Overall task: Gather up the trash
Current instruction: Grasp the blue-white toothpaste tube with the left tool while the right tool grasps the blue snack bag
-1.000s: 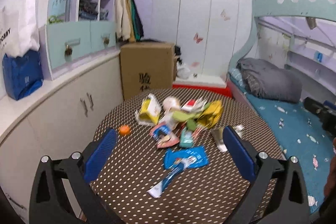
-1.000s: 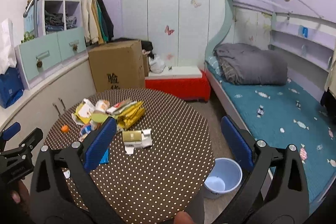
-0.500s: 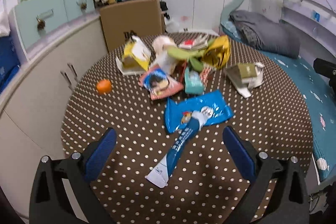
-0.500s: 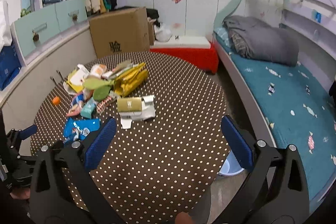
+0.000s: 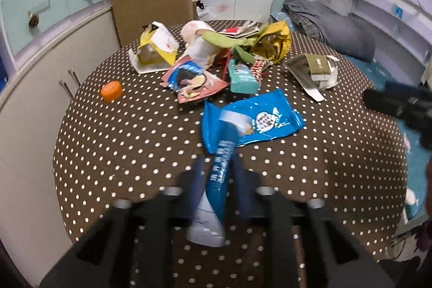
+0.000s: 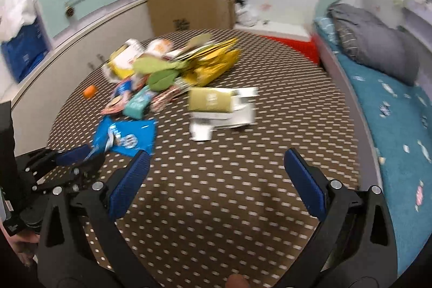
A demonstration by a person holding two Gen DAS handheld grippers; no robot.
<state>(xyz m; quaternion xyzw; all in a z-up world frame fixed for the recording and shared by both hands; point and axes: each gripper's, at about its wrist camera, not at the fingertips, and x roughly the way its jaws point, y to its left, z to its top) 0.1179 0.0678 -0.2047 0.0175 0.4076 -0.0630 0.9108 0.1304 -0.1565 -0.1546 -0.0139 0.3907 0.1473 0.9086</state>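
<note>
The trash lies piled on the dotted counter, and the blue tube lies nearest the counter edge – the easiest piece to take first. The left gripper has just been closing, its jaws now narrow around the tube, apparently pinching it. The right gripper hovers over bare counter beside the blue wrapper – wide open, empty.

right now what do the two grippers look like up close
Both are black plastic frames with silver screws at the pivots and flat, ribbed blue pads lining the jaws. The right gripper shows this sharply; the left gripper is motion-blurred in its own view. No cables, markings or sleeves are visible.
</note>
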